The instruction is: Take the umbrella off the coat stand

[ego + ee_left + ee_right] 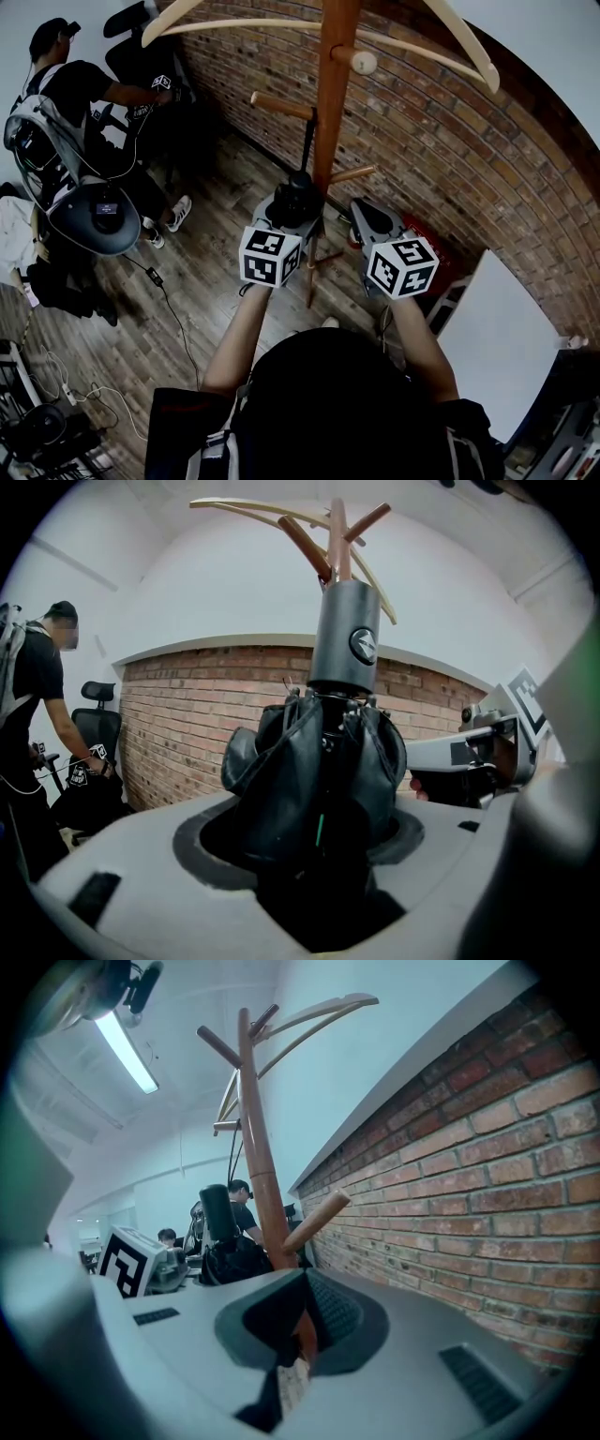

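Observation:
A black folded umbrella [296, 195] hangs by its strap from a low peg [281, 105] of the wooden coat stand [333, 103]. In the left gripper view the umbrella [314, 771] fills the gap between my jaws, with its grey handle [345, 635] pointing up in front of the stand [337, 541]. My left gripper [292, 210] is shut on the bunched canopy. My right gripper [364, 217] is just right of the pole, shut and holding nothing. The right gripper view shows its jaws [304, 1279] together before the pole [258, 1147], with the left gripper [141, 1260] at the left.
A brick wall [450, 141] runs close behind the stand. A person [66, 94] stands by an office chair at the far left, with cables [173, 319] on the wood floor. A white panel [487, 347] leans at the right.

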The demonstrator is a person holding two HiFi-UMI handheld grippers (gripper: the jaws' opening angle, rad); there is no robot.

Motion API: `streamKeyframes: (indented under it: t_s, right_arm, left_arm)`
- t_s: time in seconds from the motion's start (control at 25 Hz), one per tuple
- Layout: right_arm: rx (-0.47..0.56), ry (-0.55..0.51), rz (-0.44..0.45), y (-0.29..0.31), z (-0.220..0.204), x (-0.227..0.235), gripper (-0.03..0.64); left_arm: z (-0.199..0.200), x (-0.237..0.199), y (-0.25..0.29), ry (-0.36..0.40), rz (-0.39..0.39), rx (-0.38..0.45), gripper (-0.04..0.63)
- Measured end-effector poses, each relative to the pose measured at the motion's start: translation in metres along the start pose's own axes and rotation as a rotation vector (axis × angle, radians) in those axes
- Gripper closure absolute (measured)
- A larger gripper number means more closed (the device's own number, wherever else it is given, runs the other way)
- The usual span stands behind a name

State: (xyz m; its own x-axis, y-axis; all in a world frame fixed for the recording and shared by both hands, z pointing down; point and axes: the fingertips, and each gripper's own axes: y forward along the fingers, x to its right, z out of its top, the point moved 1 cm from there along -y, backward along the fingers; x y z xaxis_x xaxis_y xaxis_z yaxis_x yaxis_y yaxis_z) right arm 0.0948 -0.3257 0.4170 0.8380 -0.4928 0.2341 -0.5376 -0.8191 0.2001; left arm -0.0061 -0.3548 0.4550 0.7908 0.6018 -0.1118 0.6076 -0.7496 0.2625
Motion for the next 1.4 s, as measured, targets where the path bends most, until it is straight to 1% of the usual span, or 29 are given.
streamKeyframes:
  t_s: [0.32, 1.4]
  right_arm:
    - [0.005, 0.003, 0.002, -0.004, 0.000, 0.001, 0.588]
    - [0.027, -0.028, 0.051, -0.006, 0.015, -0.015, 0.588]
  left_arm:
    - [0.002, 0.006, -0.002, 0.050, -0.006, -0.022, 0.295]
    - [0.040, 0.007, -0.029, 0.033, 0.027, 0.056, 0.295]
